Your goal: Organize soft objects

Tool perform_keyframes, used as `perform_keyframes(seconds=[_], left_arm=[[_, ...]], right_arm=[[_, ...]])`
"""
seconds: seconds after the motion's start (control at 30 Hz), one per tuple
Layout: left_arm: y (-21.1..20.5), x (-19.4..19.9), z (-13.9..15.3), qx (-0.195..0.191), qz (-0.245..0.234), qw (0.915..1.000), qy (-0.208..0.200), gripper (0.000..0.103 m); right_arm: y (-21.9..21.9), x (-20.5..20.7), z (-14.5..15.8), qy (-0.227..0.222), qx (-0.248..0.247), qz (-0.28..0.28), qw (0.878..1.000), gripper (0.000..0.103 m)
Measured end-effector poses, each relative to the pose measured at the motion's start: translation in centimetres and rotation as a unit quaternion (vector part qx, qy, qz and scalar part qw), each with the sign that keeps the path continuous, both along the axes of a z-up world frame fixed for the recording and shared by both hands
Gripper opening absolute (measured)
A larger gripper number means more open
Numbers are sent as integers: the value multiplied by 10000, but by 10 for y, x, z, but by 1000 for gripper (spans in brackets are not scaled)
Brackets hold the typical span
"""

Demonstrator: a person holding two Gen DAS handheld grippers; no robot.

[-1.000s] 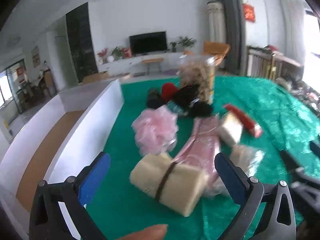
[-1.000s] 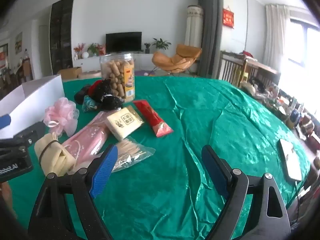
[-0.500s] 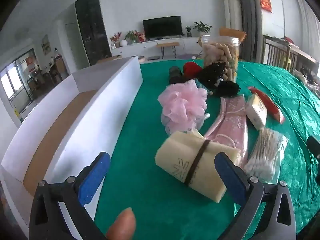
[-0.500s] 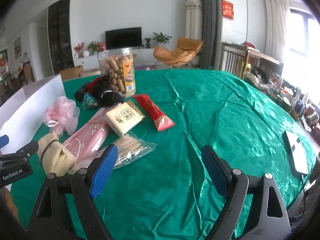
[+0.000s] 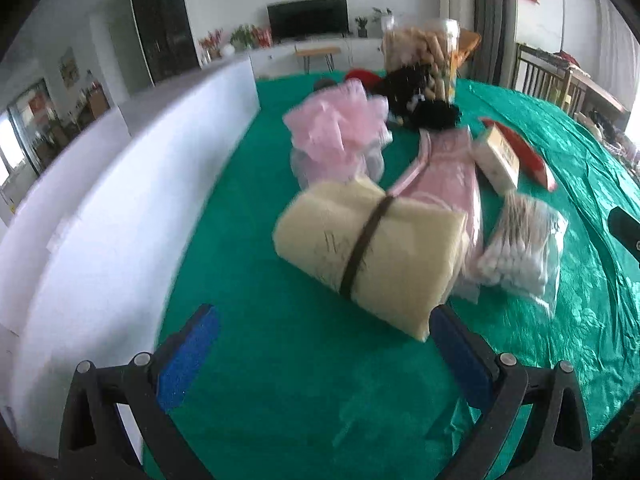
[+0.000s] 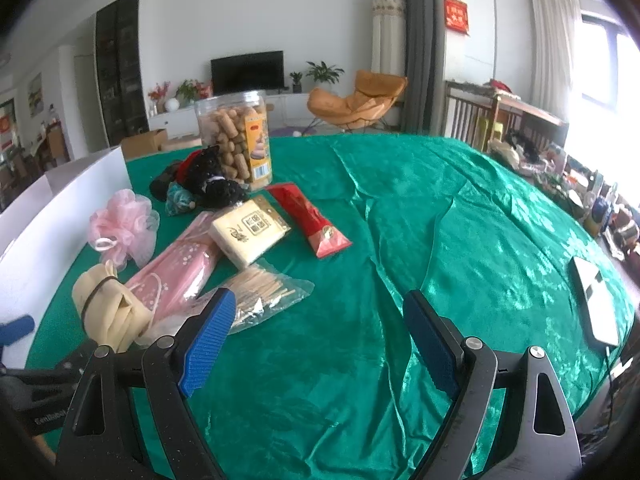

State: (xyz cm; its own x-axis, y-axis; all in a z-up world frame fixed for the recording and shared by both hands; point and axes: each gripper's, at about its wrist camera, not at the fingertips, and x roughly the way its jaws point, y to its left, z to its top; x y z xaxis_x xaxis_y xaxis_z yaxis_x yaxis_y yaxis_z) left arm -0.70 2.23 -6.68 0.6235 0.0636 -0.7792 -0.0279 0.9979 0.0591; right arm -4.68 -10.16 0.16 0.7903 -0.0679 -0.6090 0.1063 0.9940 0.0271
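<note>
A cream folded cloth bundle with a dark band (image 5: pixel 372 252) lies on the green tablecloth just ahead of my open, empty left gripper (image 5: pixel 324 348); it also shows in the right wrist view (image 6: pixel 108 308). Behind it are a pink mesh bath puff (image 5: pixel 336 132) (image 6: pixel 122 228), a pink flat pouch (image 5: pixel 448 168) (image 6: pixel 180 268) and black fluffy items (image 5: pixel 424 104) (image 6: pixel 212 184). My right gripper (image 6: pixel 316 340) is open and empty over bare cloth, to the right of the pile.
A white open box (image 5: pixel 100 208) (image 6: pixel 52 224) stands along the left. A bag of cotton swabs (image 5: pixel 520 248) (image 6: pixel 260 292), a tissue pack (image 6: pixel 250 232), a red packet (image 6: pixel 312 220) and a biscuit jar (image 6: pixel 236 136) lie among the items. A white device (image 6: pixel 596 304) lies far right.
My left gripper has moved forward and closer to the cream bundle, which now looks larger. The right gripper has barely shifted. Both stay open.
</note>
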Motion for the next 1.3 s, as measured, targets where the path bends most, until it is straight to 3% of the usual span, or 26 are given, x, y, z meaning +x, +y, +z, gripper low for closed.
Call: perform_keyframes(seconds=[0.2,0.4,0.73,0.93,1.03,1.3], left_arm=[[0,0,-15,-59,-74,9998,181,103],[3,9,-25,-329,-169,9988,317,103],[-3,87,-25,-368,-375,9967,626,103],[2,131,-27,-400,-83,9984,397,103],[3,129,-29,-403,5,9989,255,103],[7,126,-30,-418,27,9988,250,103]], right_arm=[[-10,3,-5,136,198,-152,9996,88],[-5,14,-22,614,212,-1,9979,88],[2,40,-55,1573,254,305,9868,88],[0,80,-58,1588,53,432,9864,91],[-5,99,-59,1527,64,395,9875,94],[0,97,-56,1419,41,394,9891,95]])
